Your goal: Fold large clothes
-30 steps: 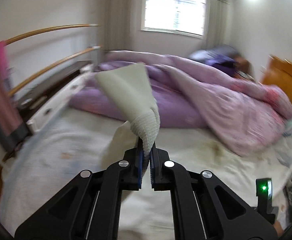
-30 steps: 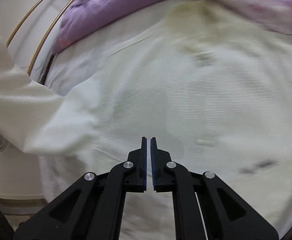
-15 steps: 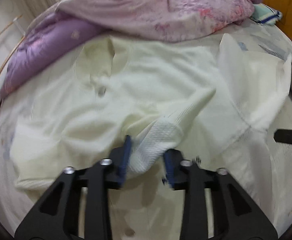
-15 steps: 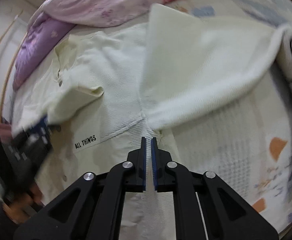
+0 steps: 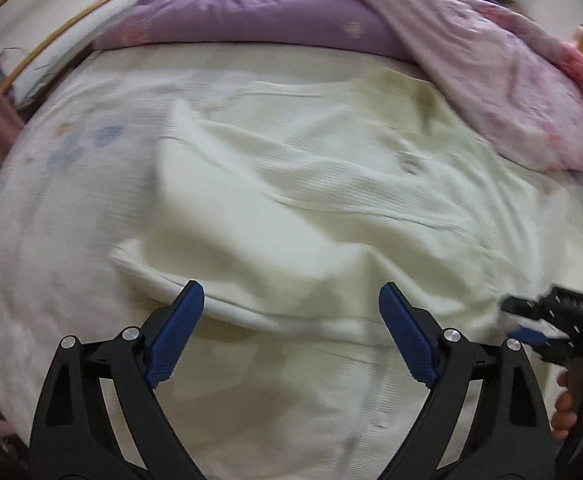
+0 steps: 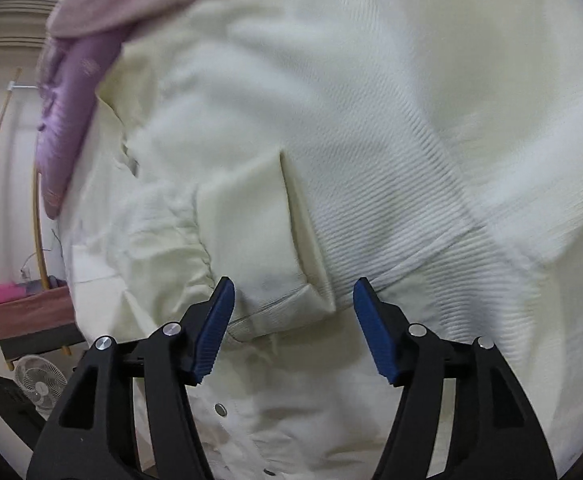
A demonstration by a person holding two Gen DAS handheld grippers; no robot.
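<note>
A large cream ribbed jacket point(image 5: 311, 184) lies spread on the bed, with both sleeves folded across its body. My left gripper point(image 5: 291, 320) is open and empty, just above the folded sleeve edge point(image 5: 227, 304). My right gripper point(image 6: 293, 312) is open and empty, hovering over the sleeve cuff point(image 6: 275, 280) that lies on the jacket point(image 6: 371, 120). Snap buttons point(image 6: 221, 410) show near the bottom of the right wrist view. The right gripper also shows at the right edge of the left wrist view point(image 5: 547, 320), held by a hand.
A purple duvet point(image 5: 275, 20) and a pink floral quilt point(image 5: 511, 80) are heaped along the far side of the bed. A curved wooden rail point(image 5: 51, 40) runs at the left. A small fan point(image 6: 37, 388) stands on the floor.
Both grippers have opened. The left one let go of the sleeve cuff, which now lies on the jacket. The right one moved in over the folded sleeve.
</note>
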